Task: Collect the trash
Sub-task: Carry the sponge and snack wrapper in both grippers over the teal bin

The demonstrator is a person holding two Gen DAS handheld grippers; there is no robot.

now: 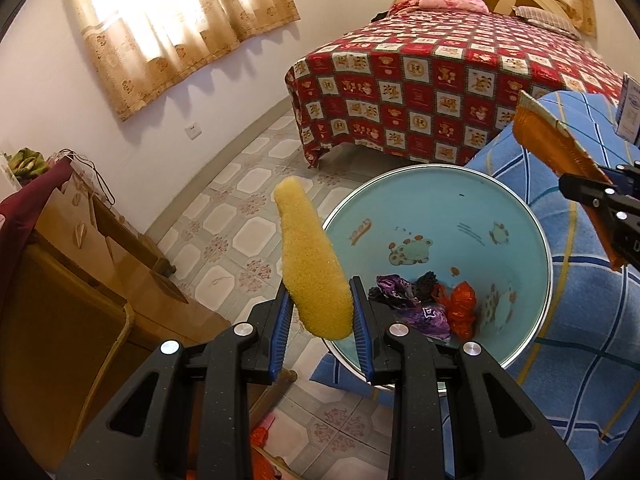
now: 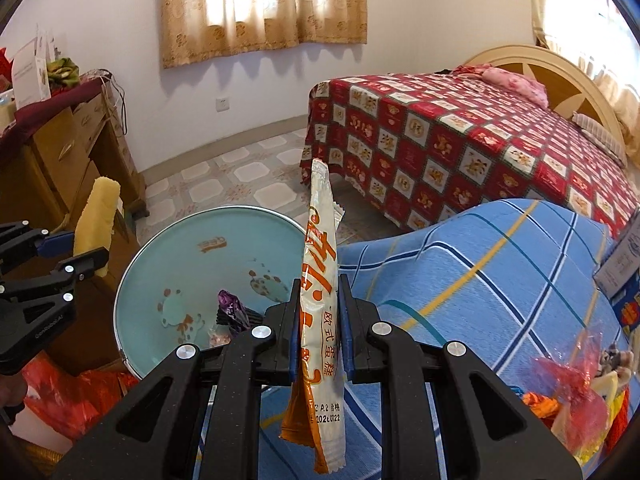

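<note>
My left gripper (image 1: 320, 312) is shut on a yellow sponge strip (image 1: 308, 256), held upright just left of the rim of a light blue bin (image 1: 520, 208). Crumpled purple and red wrappers (image 1: 424, 308) lie at the bin's bottom. My right gripper (image 2: 320, 320) is shut on an orange and white snack wrapper (image 2: 320, 280), standing on edge over the bin's right rim (image 2: 224, 210). In the left wrist view the right gripper (image 1: 600, 196) enters from the right with the wrapper (image 1: 552, 144). In the right wrist view the left gripper (image 2: 80, 256) and sponge (image 2: 96, 220) show at the left.
A blue checked cloth (image 2: 480, 272) covers the surface right of the bin, with plastic scraps (image 2: 576, 392) and a box (image 2: 624, 272) on it. A bed with a red patterned cover (image 1: 440, 88) stands behind. A wooden cabinet (image 1: 60, 300) is at the left. Red bags (image 2: 72, 392) lie on the tiled floor.
</note>
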